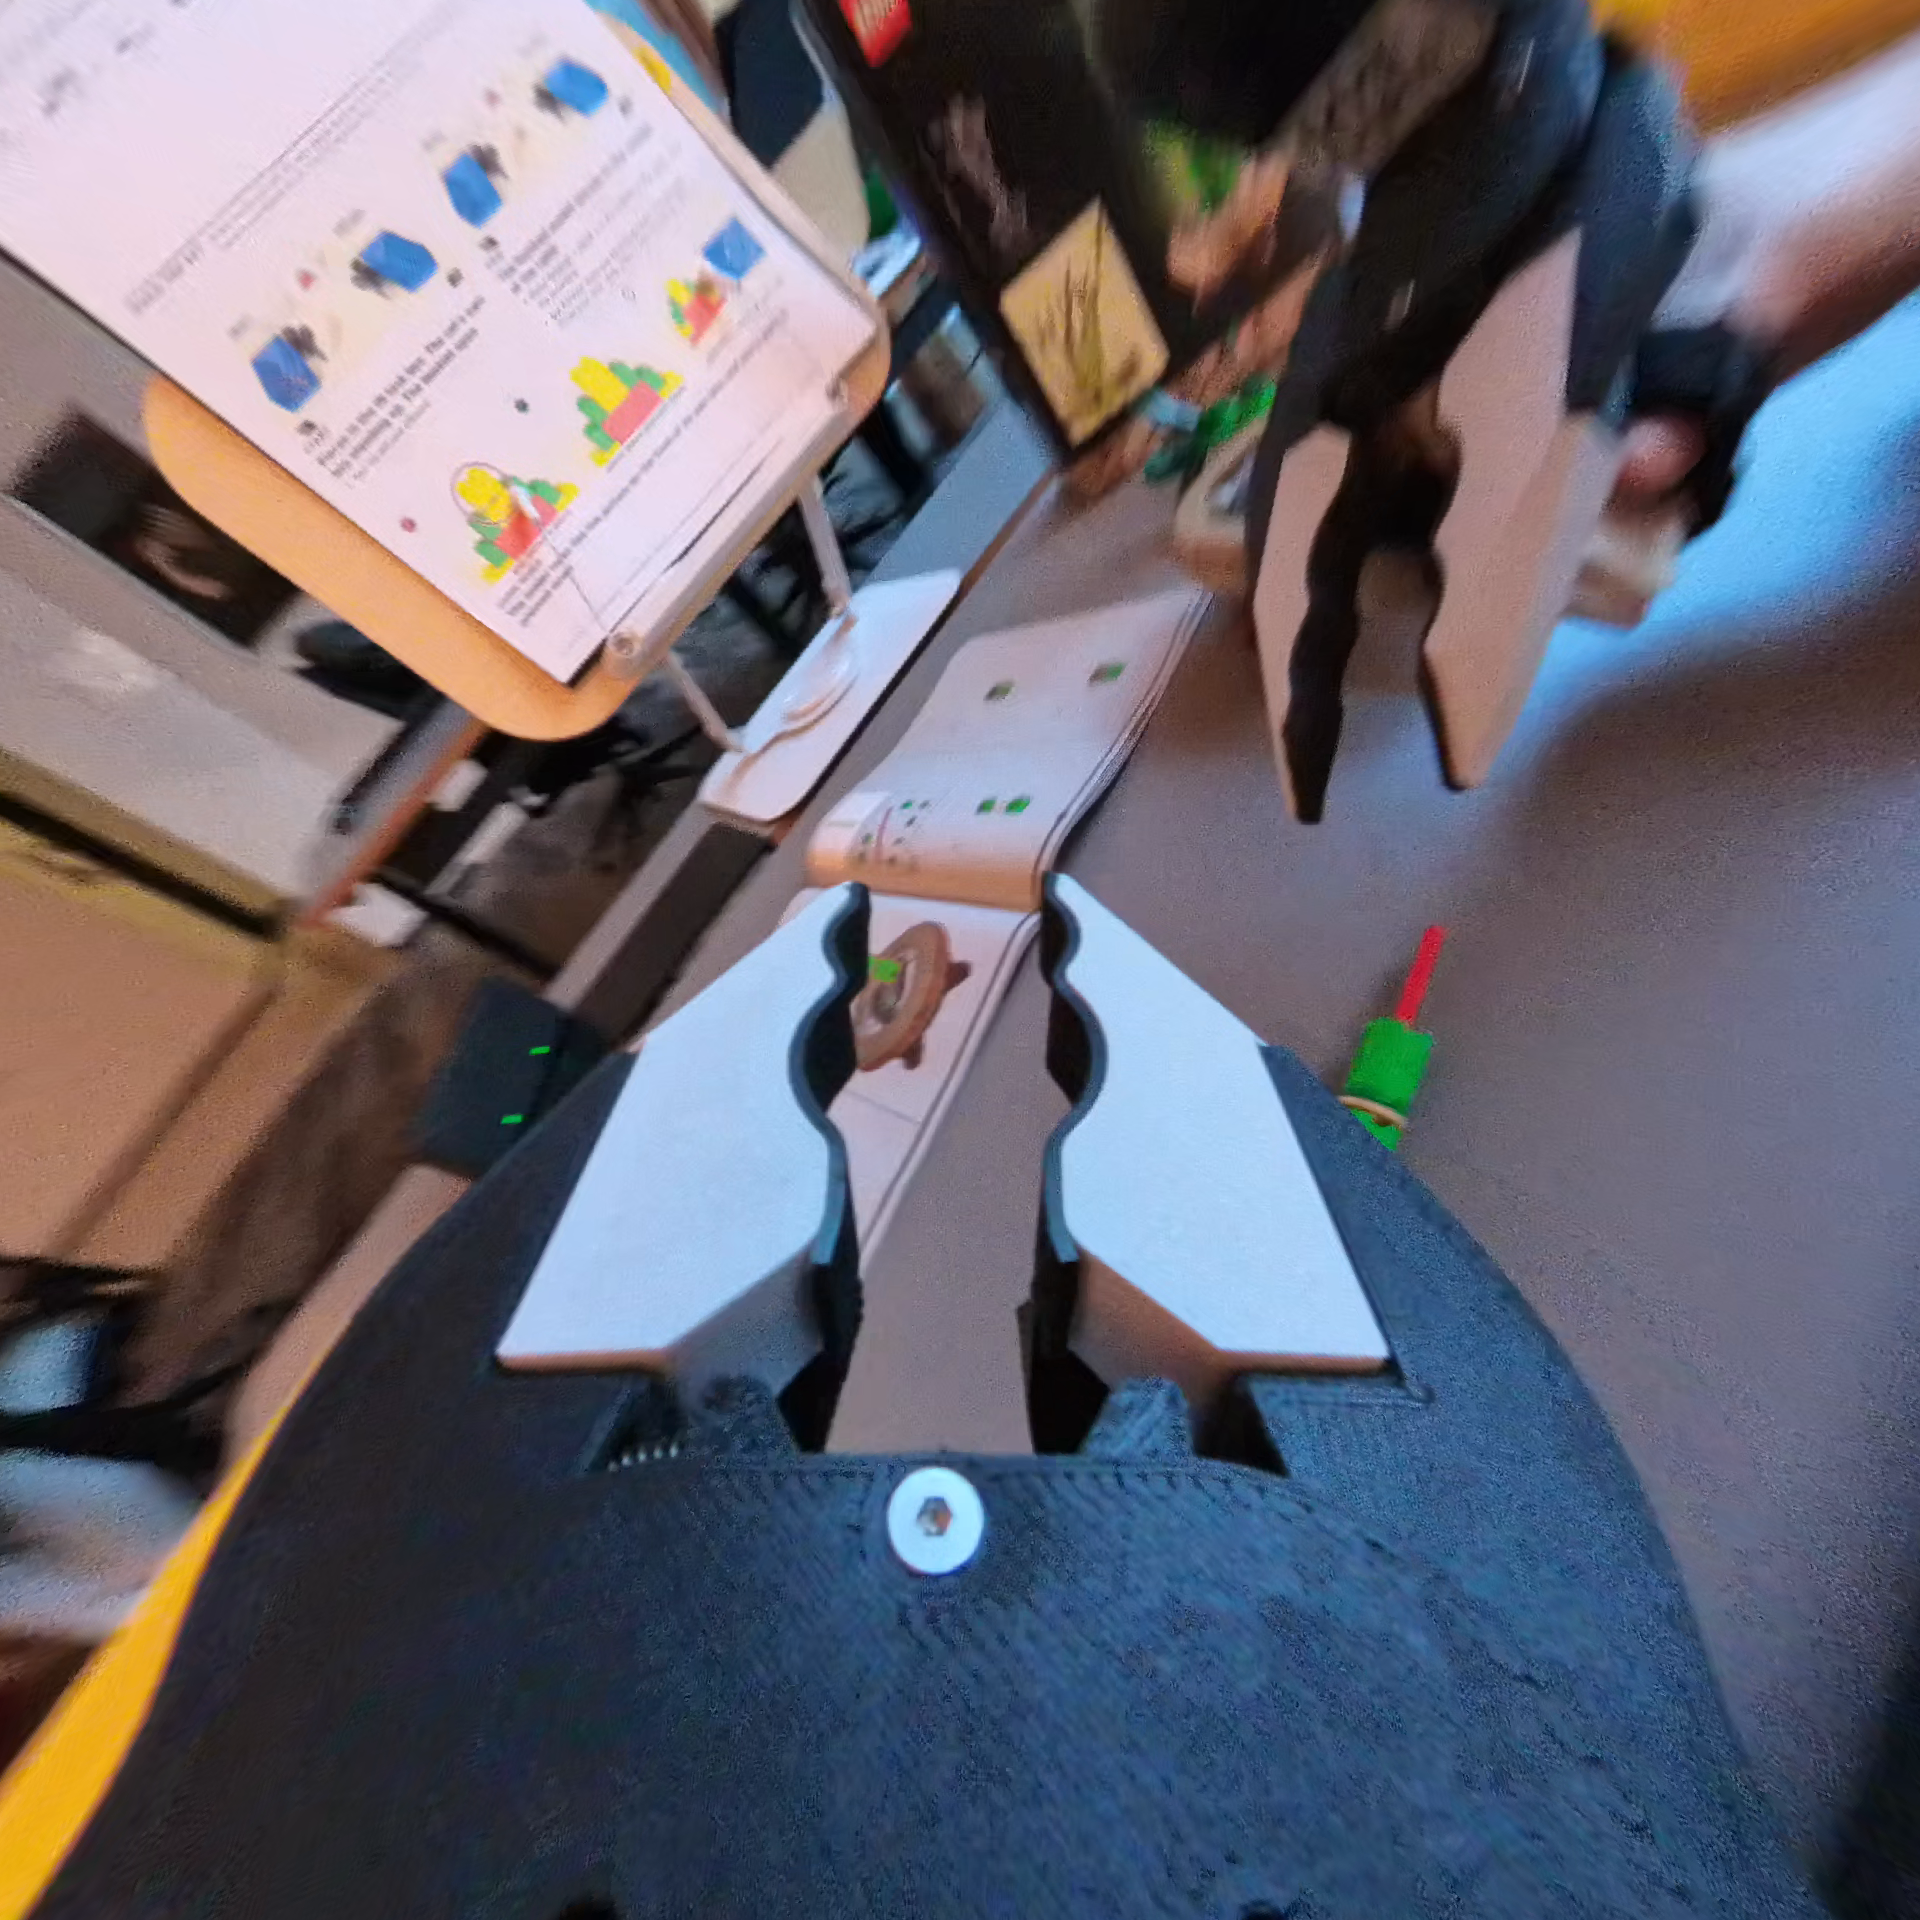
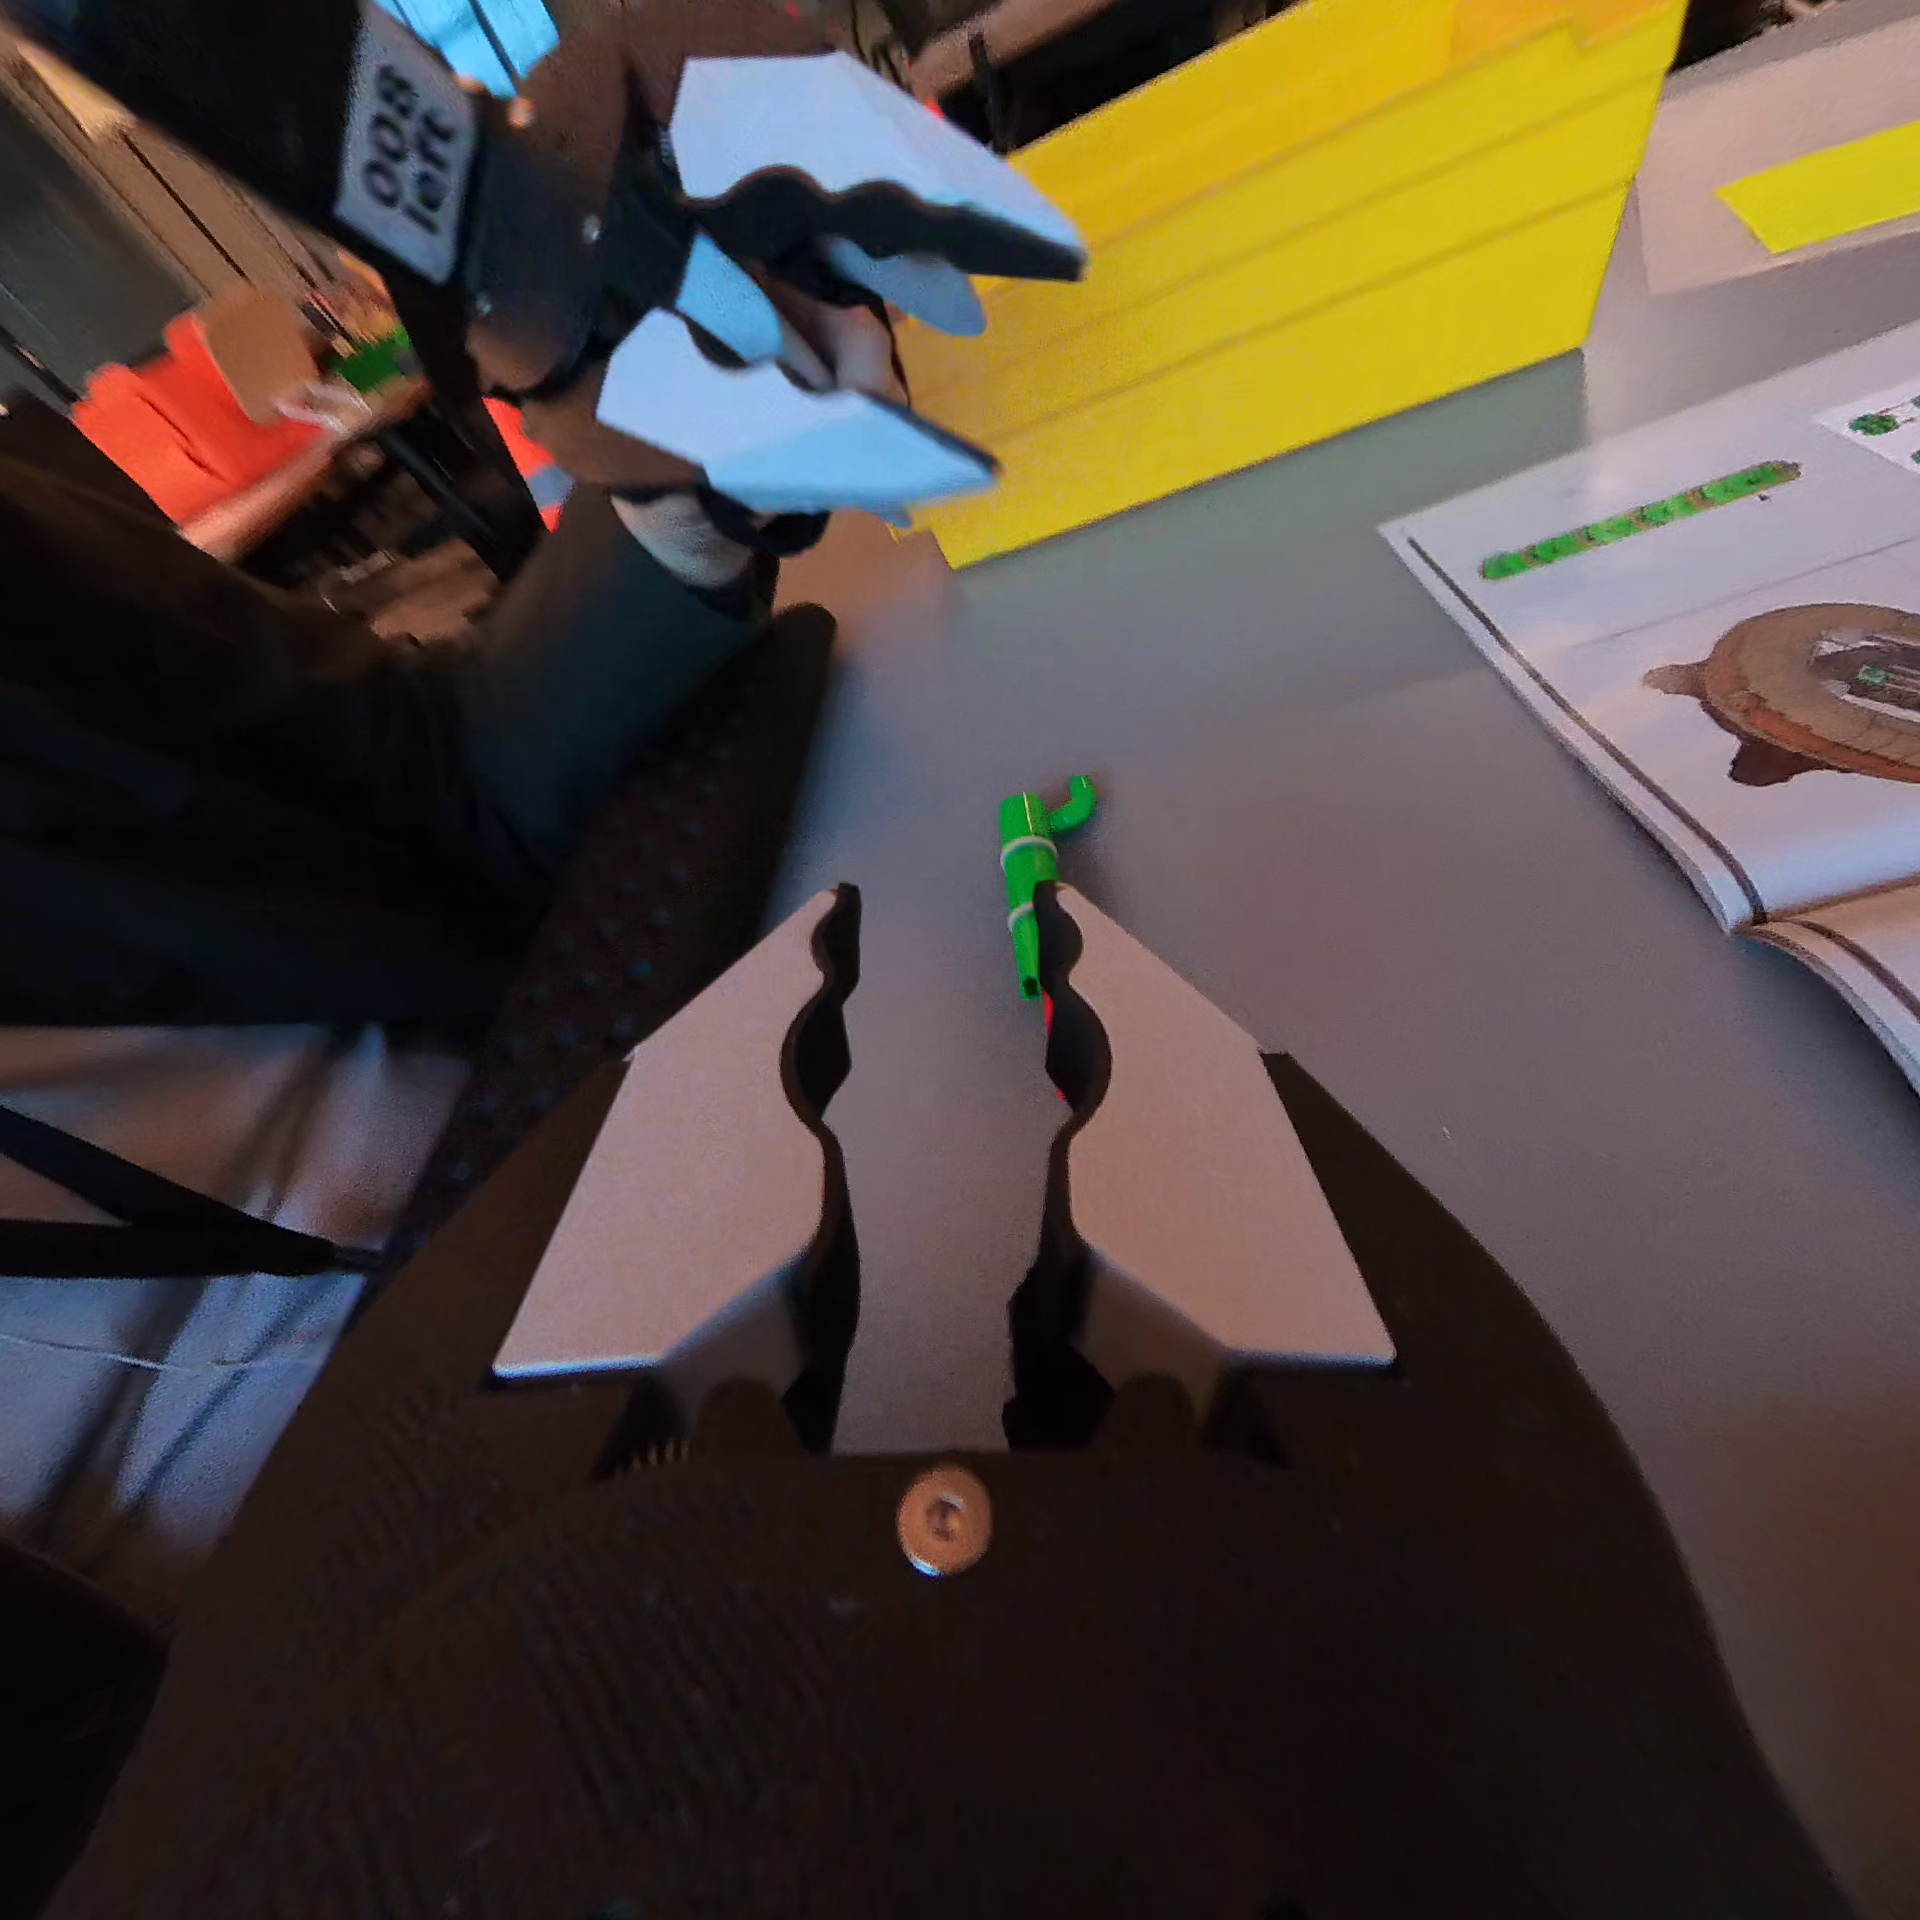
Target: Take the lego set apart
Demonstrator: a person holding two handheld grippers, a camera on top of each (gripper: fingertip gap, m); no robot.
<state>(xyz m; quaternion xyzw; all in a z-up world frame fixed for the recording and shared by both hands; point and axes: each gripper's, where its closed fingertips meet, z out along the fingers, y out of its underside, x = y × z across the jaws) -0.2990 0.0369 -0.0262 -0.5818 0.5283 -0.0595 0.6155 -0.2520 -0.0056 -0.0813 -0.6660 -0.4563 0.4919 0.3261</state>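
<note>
While unseen leftward, yellow bin (image 2: 1299, 312) rightward.

A smooth grey table (image 2: 1351, 1039) fills the scene. A small green lego piece (image 2: 1029, 862) with a red rod at one end lies flat on it, alone in the open middle. An open instruction booklet (image 2: 1662, 665), showing a brown round model, lies well apart from it, near the table edge. A yellow bin (image 2: 1299, 312) stands on the table farther back.

Black tongs (image 1: 951, 904), pale wavy-edged fingers (image 1: 707, 1132)
</note>
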